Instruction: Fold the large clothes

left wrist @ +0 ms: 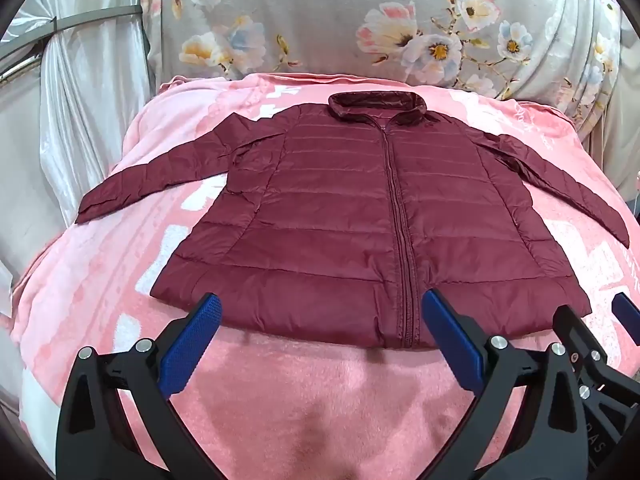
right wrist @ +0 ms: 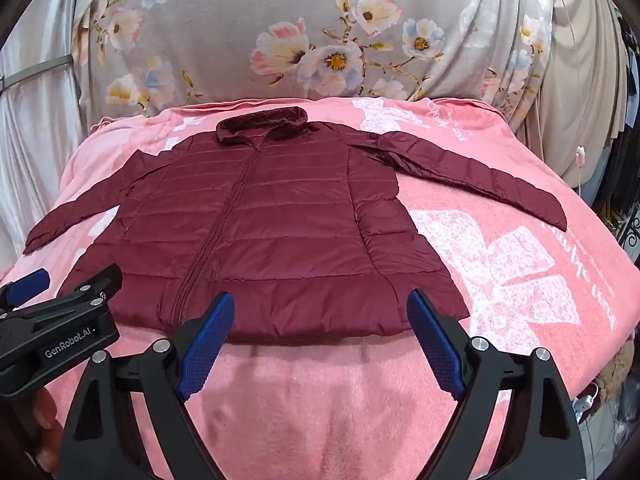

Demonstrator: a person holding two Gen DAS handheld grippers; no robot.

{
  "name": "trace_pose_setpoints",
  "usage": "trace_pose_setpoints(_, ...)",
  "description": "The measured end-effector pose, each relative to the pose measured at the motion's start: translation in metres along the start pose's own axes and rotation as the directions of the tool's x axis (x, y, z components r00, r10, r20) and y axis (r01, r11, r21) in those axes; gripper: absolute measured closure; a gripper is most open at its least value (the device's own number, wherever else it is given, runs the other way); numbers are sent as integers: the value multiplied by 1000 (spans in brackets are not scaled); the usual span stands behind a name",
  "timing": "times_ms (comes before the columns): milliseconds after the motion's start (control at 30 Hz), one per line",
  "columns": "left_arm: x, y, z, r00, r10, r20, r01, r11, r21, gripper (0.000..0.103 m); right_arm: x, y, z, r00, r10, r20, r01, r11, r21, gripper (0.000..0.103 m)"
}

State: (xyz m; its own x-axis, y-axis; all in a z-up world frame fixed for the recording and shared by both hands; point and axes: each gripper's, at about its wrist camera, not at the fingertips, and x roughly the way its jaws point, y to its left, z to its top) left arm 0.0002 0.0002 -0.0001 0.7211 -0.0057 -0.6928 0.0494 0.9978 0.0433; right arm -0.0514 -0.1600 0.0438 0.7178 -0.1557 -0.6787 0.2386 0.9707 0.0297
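Observation:
A maroon quilted puffer jacket (left wrist: 352, 220) lies flat and zipped, front up, on a pink blanket (left wrist: 320, 392), collar at the far side, both sleeves spread outward. It also shows in the right wrist view (right wrist: 272, 236). My left gripper (left wrist: 320, 316) is open and empty, its blue fingertips just above the jacket's near hem. My right gripper (right wrist: 320, 312) is open and empty over the hem's right half. Each gripper shows at the edge of the other's view: the right one (left wrist: 600, 328) and the left one (right wrist: 56, 292).
A grey floral cloth (left wrist: 360, 20) hangs behind the blanket-covered surface. Pale curtains (left wrist: 80, 100) hang at the left. The pink blanket (right wrist: 520, 280) has white bow prints and drops off at the right edge, where clutter and a white cable (right wrist: 580, 160) show.

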Motion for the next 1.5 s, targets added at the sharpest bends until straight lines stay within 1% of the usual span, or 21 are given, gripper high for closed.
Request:
trace_pose_setpoints(100, 2, 2, 0, 1000, -8, -11, 8, 1000, -7, 5, -1, 1, 0, 1000, 3, 7, -3, 1000, 4, 17)
trace_pose_setpoints(133, -1, 0, 0, 1000, 7, 14, -8, 1000, 10, 5, -1, 1, 0, 1000, 3, 8, -3, 1000, 5, 17)
trace_pose_setpoints(1500, -1, -2, -5, 1000, 18, 14, -18, 1000, 20, 5, -1, 2, -6, 1000, -1, 13, 1, 1000, -1, 17)
